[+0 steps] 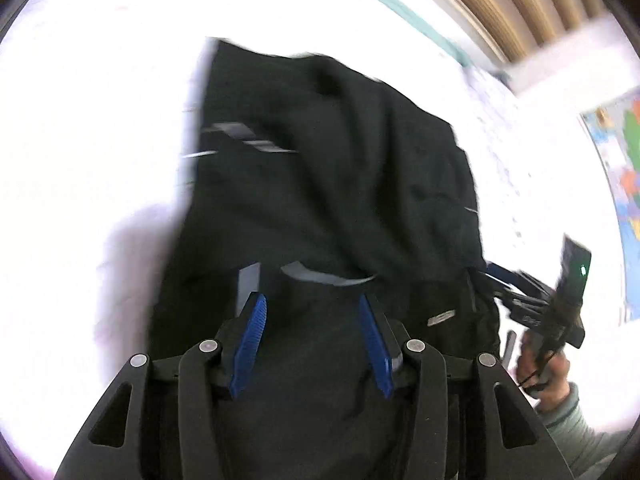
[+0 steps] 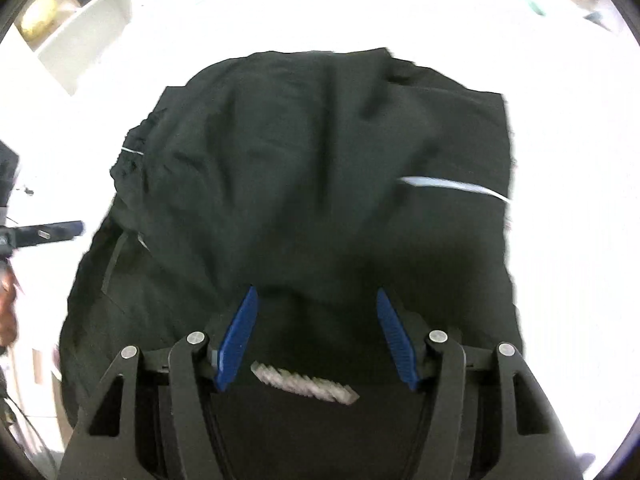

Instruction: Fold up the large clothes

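Two claws hung over a black garment (image 1: 320,184) bunched on the white desk (image 1: 80,120): the left claw (image 1: 312,304) and right claw (image 2: 316,300) both gaped, gripping nothing. Probably between folds; next needed an edge pinched. A white cord (image 2: 304,384) lay close, a shelf (image 2: 92,28) beyond; nothing blocked.

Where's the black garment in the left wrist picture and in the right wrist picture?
Left wrist: black garment fills the centre, running down between the jaws.
Right wrist: black garment fills the centre, reaching down to the jaws.
Shared landmark: the bright white surface around it.
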The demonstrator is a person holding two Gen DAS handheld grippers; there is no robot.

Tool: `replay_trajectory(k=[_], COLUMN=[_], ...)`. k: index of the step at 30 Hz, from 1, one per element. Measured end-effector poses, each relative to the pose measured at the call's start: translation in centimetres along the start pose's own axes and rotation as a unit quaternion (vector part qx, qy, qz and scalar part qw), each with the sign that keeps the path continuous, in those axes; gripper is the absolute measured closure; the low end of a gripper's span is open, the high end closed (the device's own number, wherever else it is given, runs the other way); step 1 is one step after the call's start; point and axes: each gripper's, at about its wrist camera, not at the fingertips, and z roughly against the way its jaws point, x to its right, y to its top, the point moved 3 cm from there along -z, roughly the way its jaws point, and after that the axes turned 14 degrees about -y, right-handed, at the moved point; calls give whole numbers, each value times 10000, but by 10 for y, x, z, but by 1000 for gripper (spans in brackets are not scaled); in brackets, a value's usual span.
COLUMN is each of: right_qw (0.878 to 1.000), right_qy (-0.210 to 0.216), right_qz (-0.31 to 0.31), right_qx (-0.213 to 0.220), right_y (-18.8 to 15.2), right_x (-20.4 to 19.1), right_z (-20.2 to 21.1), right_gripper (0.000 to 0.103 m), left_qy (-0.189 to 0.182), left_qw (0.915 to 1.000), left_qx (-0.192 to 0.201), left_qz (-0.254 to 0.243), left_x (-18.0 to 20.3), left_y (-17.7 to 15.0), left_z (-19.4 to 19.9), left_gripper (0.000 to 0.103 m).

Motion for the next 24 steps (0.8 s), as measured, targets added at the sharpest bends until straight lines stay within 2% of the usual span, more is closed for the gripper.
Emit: replay_trajectory(k=[3, 6, 10, 14, 18, 24], right_qw=[9994, 9977, 9948, 9917, 9876, 9812], right_qy=[-175, -344, -303, -370, -374, -365], right_qz=[-247, -474, -775, -916, -1132, -1422], right_qx=[-144, -342, -590, -817, -1018, -1251], right_y=[-19, -39, -65, -91, -111, -145], right_x=[56, 80, 98, 117, 130, 155], right_z=[-2, -2, 2, 4, 0, 3], right_gripper=[39, 39, 39, 39, 39, 39], left_qy=[198, 150, 54, 73, -126, 47], left_qw=[9978, 9931, 9906, 9888, 9857, 9857], left_qx=[311, 470, 200, -48, -191, -556], left_qz=[542, 1060, 1355, 1492, 1668, 1591], left_x=[-39, -80, -103, -104, -111, -109], left_y=[-24, -45, -75, -98, -116, -132], left_z=[37, 68, 60, 38, 30, 16], left_gripper=[52, 52, 52, 52, 52, 52])
